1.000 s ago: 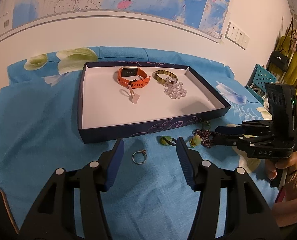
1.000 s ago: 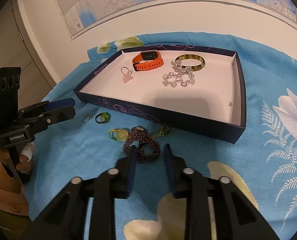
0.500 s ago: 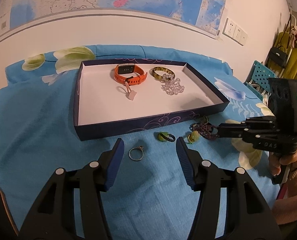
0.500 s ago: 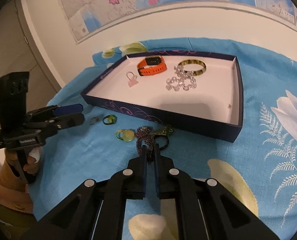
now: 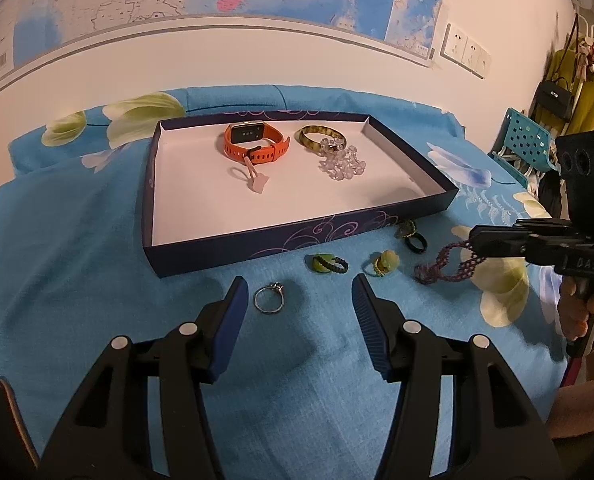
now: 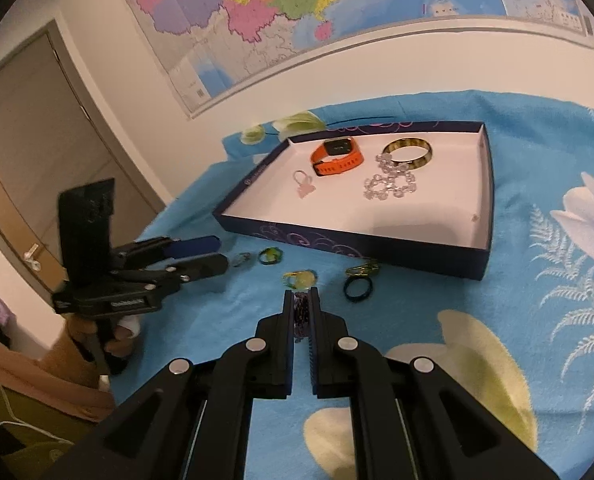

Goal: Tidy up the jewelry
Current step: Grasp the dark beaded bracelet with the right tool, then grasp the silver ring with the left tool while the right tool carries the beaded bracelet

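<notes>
My right gripper [image 6: 301, 300] is shut on a purple beaded bracelet [image 5: 445, 265], lifted off the cloth; the bracelet shows between the fingers [image 6: 301, 314] in the right wrist view. My left gripper [image 5: 299, 304] is open, low over a silver ring [image 5: 270, 298]. A dark blue tray [image 5: 257, 246] with a white floor holds an orange watch [image 5: 255, 145], a yellow-brown bangle [image 5: 319, 138], a clear bead bracelet [image 5: 343, 162] and a pink charm [image 5: 255, 178]. A green-black ring [image 5: 329, 263], a yellow-green ring [image 5: 385, 261] and a black ring [image 5: 415, 241] lie in front of the tray.
The table has a blue floral cloth [image 5: 77, 240]. A wall with a map stands behind the tray. A teal chair [image 5: 527, 140] and hanging clothes are at the right. A door [image 6: 37, 152] is at the left in the right wrist view.
My right gripper closed on the purple bracelet and lifted it up and back from the cloth. My left gripper stayed open near the silver ring.
</notes>
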Tool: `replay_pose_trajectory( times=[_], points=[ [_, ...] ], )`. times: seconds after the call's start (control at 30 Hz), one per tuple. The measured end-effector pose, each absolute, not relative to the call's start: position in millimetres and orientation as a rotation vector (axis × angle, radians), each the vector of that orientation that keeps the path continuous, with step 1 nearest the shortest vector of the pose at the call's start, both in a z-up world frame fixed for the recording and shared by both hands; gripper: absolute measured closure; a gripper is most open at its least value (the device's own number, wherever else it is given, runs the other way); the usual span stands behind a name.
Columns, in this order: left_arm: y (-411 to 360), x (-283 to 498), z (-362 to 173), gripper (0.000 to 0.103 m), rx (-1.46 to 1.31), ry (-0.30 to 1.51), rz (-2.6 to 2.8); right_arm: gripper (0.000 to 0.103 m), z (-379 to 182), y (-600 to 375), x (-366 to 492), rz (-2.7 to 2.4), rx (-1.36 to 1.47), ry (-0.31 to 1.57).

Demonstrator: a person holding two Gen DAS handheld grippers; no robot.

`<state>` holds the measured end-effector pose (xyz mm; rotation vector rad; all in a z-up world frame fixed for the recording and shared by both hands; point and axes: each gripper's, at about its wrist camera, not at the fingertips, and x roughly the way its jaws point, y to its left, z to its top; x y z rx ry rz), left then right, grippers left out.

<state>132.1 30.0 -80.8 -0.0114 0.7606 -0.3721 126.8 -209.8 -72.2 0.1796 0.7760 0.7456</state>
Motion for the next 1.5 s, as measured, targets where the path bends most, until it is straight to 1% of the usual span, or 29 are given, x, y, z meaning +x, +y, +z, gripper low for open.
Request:
replay_pose_trajectory(
  times=[0.07, 0.13, 0.47, 0.57, 0.63, 0.9, 1.03, 1.07, 1.5],
  points=[
    [29.9, 132.1, -80.9, 0.05, -0.009, 0.763, -0.371, 0.098, -73.3, -211.0, 127.3, 0.728, 0.172, 0.785],
    [29.7, 131.9, -81.1, 0.05, -0.01, 0.765, -0.372, 0.098, -73.1, -216.2, 128.0, 0.763, 0.231, 0.784],
    [29.6, 136.7, -86.4, 0.053, 0.004, 0.799, -0.358, 0.098, -68.1, -221.7, 129.4, 0.736, 0.225, 0.77],
    [31.1, 143.2, -91.7, 0.057, 0.001, 0.834, -0.338, 0.098, -67.6, -221.1, 130.7, 0.732, 0.217, 0.766],
    [32.4, 146.4, -94.5, 0.062, -0.007, 0.852, -0.338, 0.098, -68.2, -219.9, 131.8, 0.728, 0.213, 0.769],
    [25.4, 152.9, -97.8, 0.065, 0.049, 0.871, -0.324, 0.098, -67.9, -215.3, 135.9, 0.725, 0.2, 0.77],
    [26.0, 154.2, -97.9, 0.082, 0.069, 0.87, -0.294, 0.098, -63.0, -211.7, 134.9, 0.733, 0.189, 0.756],
    [27.2, 154.4, -97.8, 0.084, 0.064, 0.87, -0.289, 0.098, -61.7, -211.1, 135.3, 0.736, 0.187, 0.752],
    [34.5, 145.9, -80.9, 0.084, -0.002, 0.806, -0.316, 0.098, -32.3, -205.0, 146.7, 0.756, 0.158, 0.681]
  ],
)
